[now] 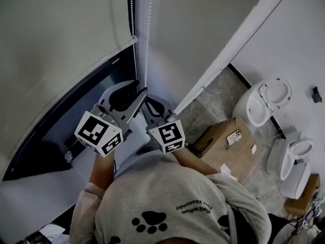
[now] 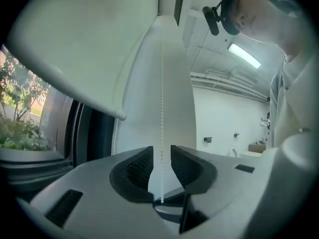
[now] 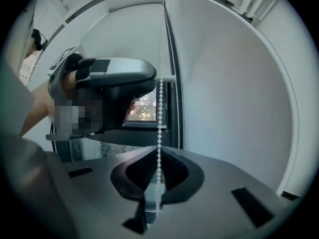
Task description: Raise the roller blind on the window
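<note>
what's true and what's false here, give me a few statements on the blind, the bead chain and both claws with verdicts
1. The right claw is shut on the white bead chain. True.
2. The left claw is clamped on that chain too. False: its jaws stand apart, and the chain hangs free between them.
3. The pale fabric roller blind covers the whole window. False: dark window glass shows below its bottom edge.
4. A brown cardboard box stands near a white ceramic toilet. True.
</note>
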Demonstrator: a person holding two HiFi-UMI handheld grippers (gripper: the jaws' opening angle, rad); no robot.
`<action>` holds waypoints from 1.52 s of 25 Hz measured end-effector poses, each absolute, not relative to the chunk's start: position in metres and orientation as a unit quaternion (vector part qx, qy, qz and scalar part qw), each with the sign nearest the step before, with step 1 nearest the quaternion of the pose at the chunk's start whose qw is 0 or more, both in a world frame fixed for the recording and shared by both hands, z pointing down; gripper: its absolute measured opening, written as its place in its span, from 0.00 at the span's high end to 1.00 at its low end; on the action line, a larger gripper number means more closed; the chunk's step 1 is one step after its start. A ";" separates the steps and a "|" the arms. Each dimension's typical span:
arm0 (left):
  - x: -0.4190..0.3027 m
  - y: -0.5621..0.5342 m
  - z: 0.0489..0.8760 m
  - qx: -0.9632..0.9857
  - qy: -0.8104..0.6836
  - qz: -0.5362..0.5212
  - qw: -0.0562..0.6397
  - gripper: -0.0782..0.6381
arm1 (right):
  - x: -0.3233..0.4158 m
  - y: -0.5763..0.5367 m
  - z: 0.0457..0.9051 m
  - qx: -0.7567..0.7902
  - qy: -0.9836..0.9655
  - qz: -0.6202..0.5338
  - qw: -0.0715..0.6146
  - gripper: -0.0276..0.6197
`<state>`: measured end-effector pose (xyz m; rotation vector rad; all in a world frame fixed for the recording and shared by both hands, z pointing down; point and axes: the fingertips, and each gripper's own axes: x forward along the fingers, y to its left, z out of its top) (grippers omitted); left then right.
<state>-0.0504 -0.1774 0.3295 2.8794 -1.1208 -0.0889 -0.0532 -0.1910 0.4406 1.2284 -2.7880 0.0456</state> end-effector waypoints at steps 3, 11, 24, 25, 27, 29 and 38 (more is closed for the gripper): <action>-0.047 -0.185 0.315 0.931 -0.364 -0.035 0.011 0.73 | -0.054 -0.191 0.441 0.404 -0.914 0.015 0.048 0.92; -0.038 -0.195 0.290 0.931 -0.363 -0.036 -0.025 0.79 | -0.053 -0.194 0.442 0.405 -0.913 0.008 0.054 0.92; -0.039 -0.201 0.290 0.934 -0.356 -0.031 -0.019 0.88 | -0.055 -0.200 0.442 0.403 -0.913 0.000 0.060 0.92; -0.040 -0.201 0.290 0.933 -0.358 -0.030 -0.021 0.88 | -0.055 -0.200 0.442 0.403 -0.913 -0.001 0.060 0.92; -0.041 -0.200 0.291 0.933 -0.359 -0.031 -0.021 0.88 | -0.056 -0.200 0.443 0.404 -0.913 -0.004 0.061 0.92; -0.042 -0.199 0.293 0.932 -0.360 -0.035 -0.019 0.88 | -0.057 -0.200 0.445 0.403 -0.913 -0.006 0.063 0.92; -0.043 -0.200 0.324 0.927 -0.375 -0.025 -0.009 0.88 | -0.058 -0.200 0.478 0.399 -0.912 0.010 0.090 0.92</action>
